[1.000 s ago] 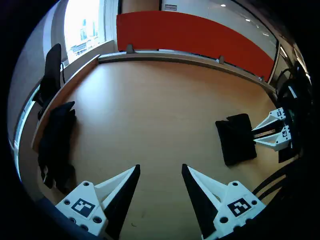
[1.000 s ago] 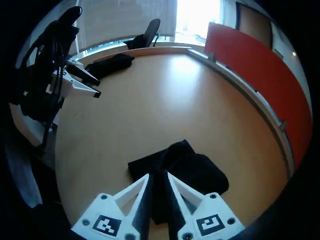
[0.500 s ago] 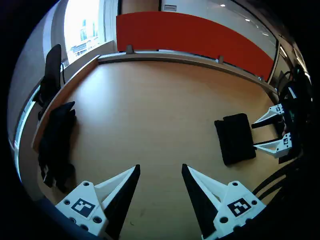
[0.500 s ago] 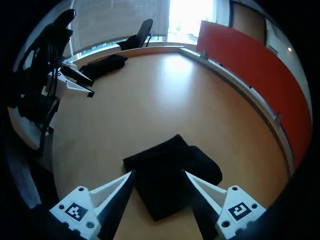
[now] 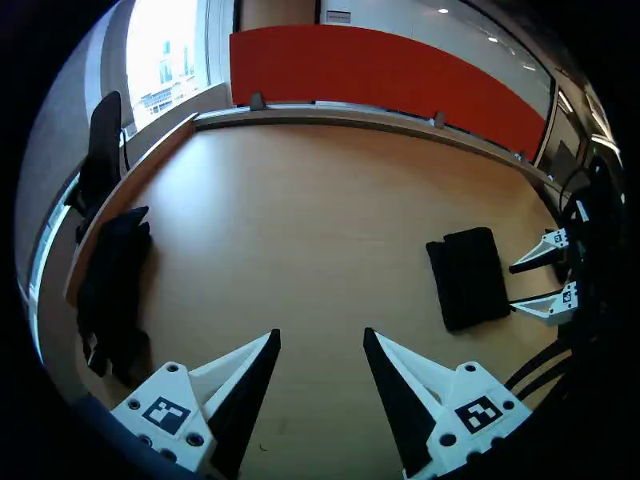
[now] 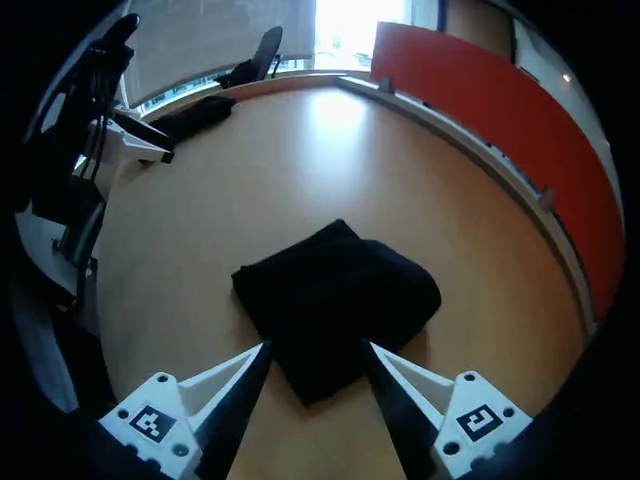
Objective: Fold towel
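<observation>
The right tool point(image 6: 314, 346) stands wide and empty at the near edge of the black towel point(image 6: 336, 296), which lies just ahead of it as a thick, slightly lumpy folded block on the wooden surface point(image 6: 320, 160). The fold looks all but done, so a good finish would be to press the raised top layer flat and square the edges without dragging the block. Well off to that tool's side, the left tool point(image 5: 320, 332) is also spread wide, holding nothing.

Both views share towel point(image 5: 468, 276); right gripper view nearer.
</observation>
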Motion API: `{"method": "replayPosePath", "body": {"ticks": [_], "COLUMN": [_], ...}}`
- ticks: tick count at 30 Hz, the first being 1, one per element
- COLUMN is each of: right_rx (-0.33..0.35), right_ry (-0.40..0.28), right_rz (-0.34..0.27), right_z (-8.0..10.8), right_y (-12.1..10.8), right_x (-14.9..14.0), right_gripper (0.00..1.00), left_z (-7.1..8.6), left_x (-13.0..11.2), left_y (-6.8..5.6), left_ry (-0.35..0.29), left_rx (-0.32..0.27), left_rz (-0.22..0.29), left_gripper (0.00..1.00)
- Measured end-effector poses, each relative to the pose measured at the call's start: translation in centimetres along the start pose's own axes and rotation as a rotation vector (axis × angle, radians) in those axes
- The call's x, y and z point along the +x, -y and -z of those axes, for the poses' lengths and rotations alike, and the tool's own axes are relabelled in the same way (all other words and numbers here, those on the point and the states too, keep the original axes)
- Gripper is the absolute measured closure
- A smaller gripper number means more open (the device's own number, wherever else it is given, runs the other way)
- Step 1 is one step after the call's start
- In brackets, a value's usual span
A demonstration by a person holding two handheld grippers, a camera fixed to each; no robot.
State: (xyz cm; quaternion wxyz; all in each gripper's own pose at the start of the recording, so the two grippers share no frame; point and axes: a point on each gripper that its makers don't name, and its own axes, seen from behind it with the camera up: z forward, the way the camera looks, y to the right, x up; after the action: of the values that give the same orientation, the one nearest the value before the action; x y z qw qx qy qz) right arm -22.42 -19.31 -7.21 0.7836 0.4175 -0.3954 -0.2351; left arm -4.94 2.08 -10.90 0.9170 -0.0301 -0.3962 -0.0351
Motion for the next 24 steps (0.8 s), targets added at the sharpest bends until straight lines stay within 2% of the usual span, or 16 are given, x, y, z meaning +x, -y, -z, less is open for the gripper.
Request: {"method": "replayPosePath", "body": {"ticks": [11, 24], "right_rx": [-0.014, -0.007], "right_ry": [0.036, 0.076], "right_rz": [-0.02, -0.059], "right_z": [-0.1, -0.9], "right_y": [0.0, 0.6], "right_x": [-2.4, -4.9], "right_gripper": [0.16, 0.24], "left_z": [0.0, 0.0], "left_x": [0.0, 0.0], "left_y": [-0.3, -0.3], "left_ry": [0.001, 0.001], "left_rx": [-0.004, -0.005], "left_rz": [-0.006, -0.007], "left_gripper": [0.24, 0.24]}}
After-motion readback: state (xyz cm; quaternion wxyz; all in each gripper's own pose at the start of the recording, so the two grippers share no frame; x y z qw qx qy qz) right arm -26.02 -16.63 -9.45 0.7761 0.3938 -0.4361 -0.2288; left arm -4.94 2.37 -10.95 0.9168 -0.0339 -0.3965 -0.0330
